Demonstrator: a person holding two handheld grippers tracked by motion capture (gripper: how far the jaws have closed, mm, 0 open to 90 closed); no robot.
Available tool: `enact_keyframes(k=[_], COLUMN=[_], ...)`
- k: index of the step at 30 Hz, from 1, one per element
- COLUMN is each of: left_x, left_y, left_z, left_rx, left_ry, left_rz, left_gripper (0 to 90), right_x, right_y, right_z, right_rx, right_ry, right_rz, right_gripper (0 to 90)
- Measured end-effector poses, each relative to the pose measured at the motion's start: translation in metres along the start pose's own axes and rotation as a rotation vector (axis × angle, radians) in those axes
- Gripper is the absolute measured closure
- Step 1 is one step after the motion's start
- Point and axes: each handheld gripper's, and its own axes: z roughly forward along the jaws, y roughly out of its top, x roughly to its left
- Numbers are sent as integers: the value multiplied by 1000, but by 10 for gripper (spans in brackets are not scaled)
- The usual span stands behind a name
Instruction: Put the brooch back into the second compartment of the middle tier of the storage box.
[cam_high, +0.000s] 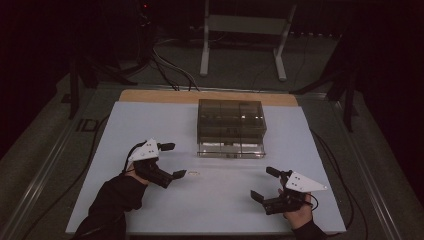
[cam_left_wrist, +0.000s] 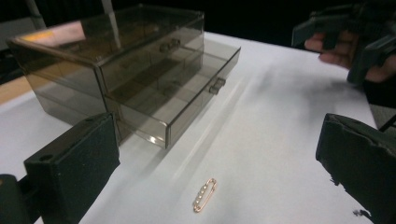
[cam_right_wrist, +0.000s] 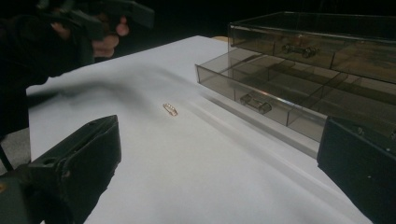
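A small gold pin with pale beads (cam_left_wrist: 204, 195) lies flat on the white table (cam_high: 215, 200), also visible as the pin (cam_high: 194, 174) and the pin (cam_right_wrist: 170, 109). A smoky clear drawer box (cam_high: 231, 127) stands behind it, and its lower drawer (cam_left_wrist: 191, 105) is pulled out and divided into compartments. My left gripper (cam_high: 171, 160) is open, just left of the pin, with nothing between its jaws. My right gripper (cam_high: 265, 185) is open near the front right, apart from the pin and the box. In the right gripper view the drawer box (cam_right_wrist: 308, 70) is at the right.
A bare wooden strip (cam_high: 210, 96) runs along the table's far edge. A white metal stand (cam_high: 240, 40) and cables (cam_high: 165, 70) lie on the floor beyond. Dark rails (cam_high: 45, 165) flank the table on both sides.
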Motion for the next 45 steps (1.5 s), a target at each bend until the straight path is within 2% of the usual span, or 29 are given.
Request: enact_keyframes(k=[2, 4, 9, 14, 16, 24, 28, 34, 36, 40, 41, 45], left_x=[-1, -1, -1, -3, -3, 1, 6, 8, 8, 11, 11, 14], left_y=[-1, -2, -5, -9, -12, -19, -25, -26, -26, -27, -28, -29], left_z=[4, 7, 18, 30, 34, 47, 52, 60, 62, 66, 67, 69], left_rx=[6, 20, 58, 114, 134, 221, 267, 326, 332, 348, 357, 349], left_ry=[9, 5, 3, -47, -63, -43, -44, -47, -51, -58, -50, -69], left_rz=[9, -8, -17, -14, -17, -10, -26, -3, 1, -23, -21, -45], left_gripper=[2, 2, 2, 2, 29, 85, 167, 354, 429, 546, 575, 646], right_x=[0, -1, -2, -1, -1, -1, -1, -1, -1, -2, -2, -1], right_y=[0, -1, 0, 0, 0, 0, 0, 0, 0, 0, 0, 0], right_z=[0, 0, -1, -1, 0, -1, -1, -1, -1, -1, -1, -1], right_rx=[-2, -2, -6, -7, -3, -10, -8, -9, -4, -4, -1, -1], right_ry=[6, 6, 3, 12, 11, 10, 10, 11, 11, 15, 15, 15], right_rz=[6, 9, 9, 11, 10, 10, 8, 8, 7, 10, 9, 4], right_gripper=[0, 0, 0, 0, 0, 0, 0, 0, 0, 0, 0, 0])
